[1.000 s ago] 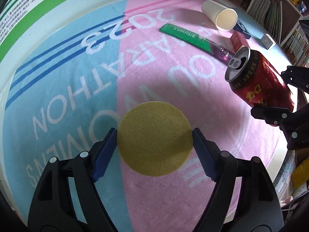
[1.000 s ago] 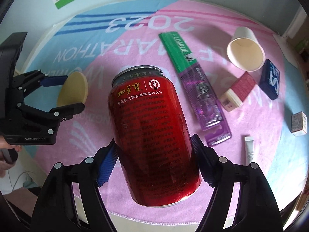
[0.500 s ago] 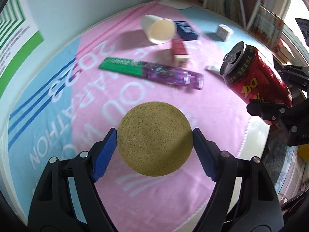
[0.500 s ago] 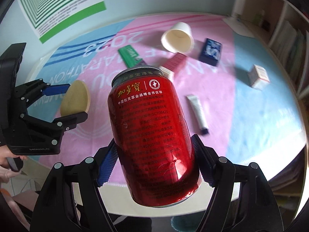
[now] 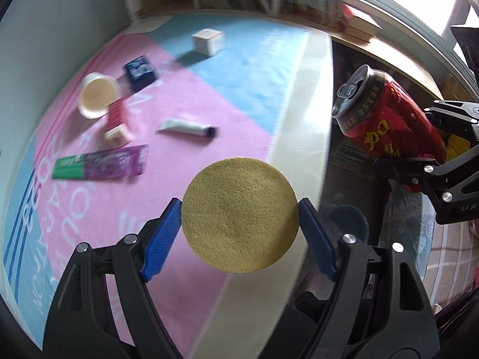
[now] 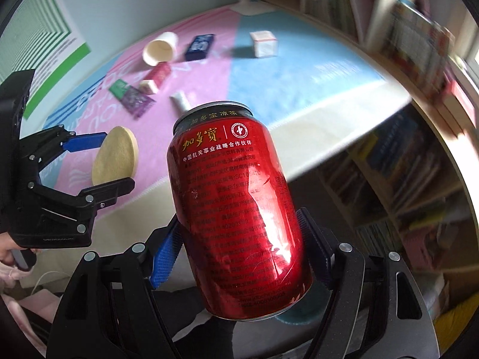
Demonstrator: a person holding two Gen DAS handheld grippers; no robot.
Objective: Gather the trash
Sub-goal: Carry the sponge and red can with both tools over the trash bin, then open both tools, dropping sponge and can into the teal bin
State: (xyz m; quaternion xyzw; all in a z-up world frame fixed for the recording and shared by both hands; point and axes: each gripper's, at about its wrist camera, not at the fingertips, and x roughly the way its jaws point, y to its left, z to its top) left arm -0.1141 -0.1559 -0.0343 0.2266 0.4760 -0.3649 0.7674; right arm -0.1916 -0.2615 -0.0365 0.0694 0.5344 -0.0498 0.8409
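Two loads are carried at once. Left claw (image 5: 239, 220) pinches the round sponge disc (image 5: 239, 215) by its rim only; a slight twist could let it slip free. Right claw (image 6: 239, 248) clamps the red can (image 6: 239, 209), tilted and dented, past the surface (image 5: 302, 119) edge; any dregs may spill through its open top.

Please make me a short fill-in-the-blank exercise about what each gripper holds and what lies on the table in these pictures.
1. The left gripper is shut on a round yellow ____.
2. The right gripper holds a ____ drink can.
3. The paper cup on the table lies on its ____.
4. The white tube has a ____ cap.

Missing words: sponge; red; side; dark
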